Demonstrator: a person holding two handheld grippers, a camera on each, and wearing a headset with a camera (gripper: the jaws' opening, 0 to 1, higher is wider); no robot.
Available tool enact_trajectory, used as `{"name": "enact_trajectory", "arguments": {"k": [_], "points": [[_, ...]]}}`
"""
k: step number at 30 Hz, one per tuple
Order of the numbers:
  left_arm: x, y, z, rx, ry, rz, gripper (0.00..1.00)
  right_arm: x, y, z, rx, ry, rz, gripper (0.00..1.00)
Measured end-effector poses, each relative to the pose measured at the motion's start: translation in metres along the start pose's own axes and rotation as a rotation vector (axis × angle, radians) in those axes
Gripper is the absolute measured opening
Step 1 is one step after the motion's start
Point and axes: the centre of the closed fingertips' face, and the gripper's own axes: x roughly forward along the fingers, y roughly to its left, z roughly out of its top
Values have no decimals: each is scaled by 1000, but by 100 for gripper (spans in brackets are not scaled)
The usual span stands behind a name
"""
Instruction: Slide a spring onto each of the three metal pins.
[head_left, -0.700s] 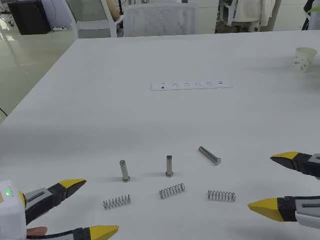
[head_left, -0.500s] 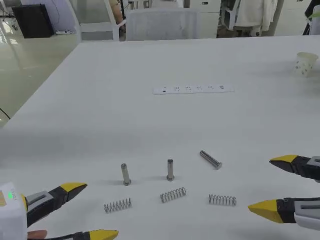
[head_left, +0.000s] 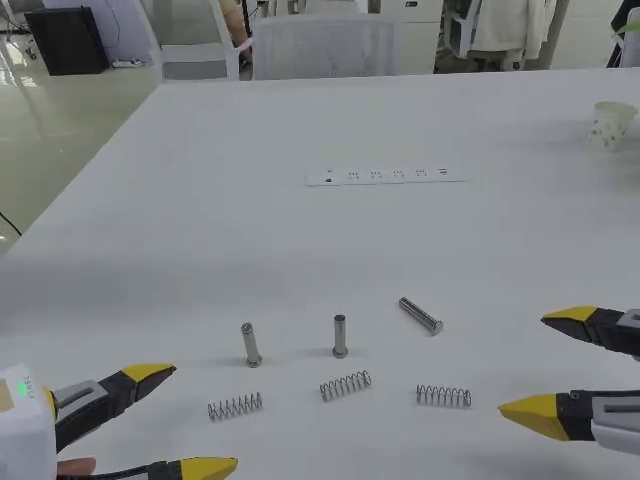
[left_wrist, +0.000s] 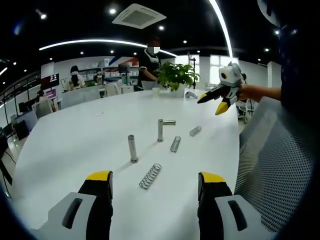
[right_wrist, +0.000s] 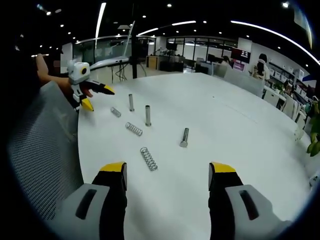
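Two metal pins stand upright on the white table, the left pin (head_left: 249, 344) and the middle pin (head_left: 340, 336). A third pin (head_left: 420, 315) lies on its side to their right. In front of them lie three springs: the left spring (head_left: 235, 406), the middle spring (head_left: 345, 385) and the right spring (head_left: 443, 397). My left gripper (head_left: 183, 420) is open at the lower left, short of the left spring (left_wrist: 150, 176). At the lower right my right gripper (head_left: 548, 366) is open too, facing the right spring (right_wrist: 148, 158). Both hold nothing.
A white power strip (head_left: 384, 177) lies flat mid-table beyond the pins. A paper cup (head_left: 609, 126) stands at the far right. Mesh chairs (head_left: 322, 46) line the table's far edge. A potted plant (left_wrist: 175, 76) sits on the table.
The head camera has tilted, so the whole scene sits slightly lower than in the earliest frame. Pins, springs and both grippers keep their places relative to each other.
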Motion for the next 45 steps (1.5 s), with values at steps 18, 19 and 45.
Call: {"name": "enact_trajectory", "arguments": {"k": [18, 19, 45], "points": [[2, 1, -2, -4, -2, 3, 64, 0, -2, -1, 1, 6, -2, 64], [2, 1, -1, -4, -3, 2, 64, 0, -2, -1, 2, 6, -2, 64], [4, 4, -1, -7, -3, -4, 63, 4, -6, 0, -8, 29, 5, 63]]}}
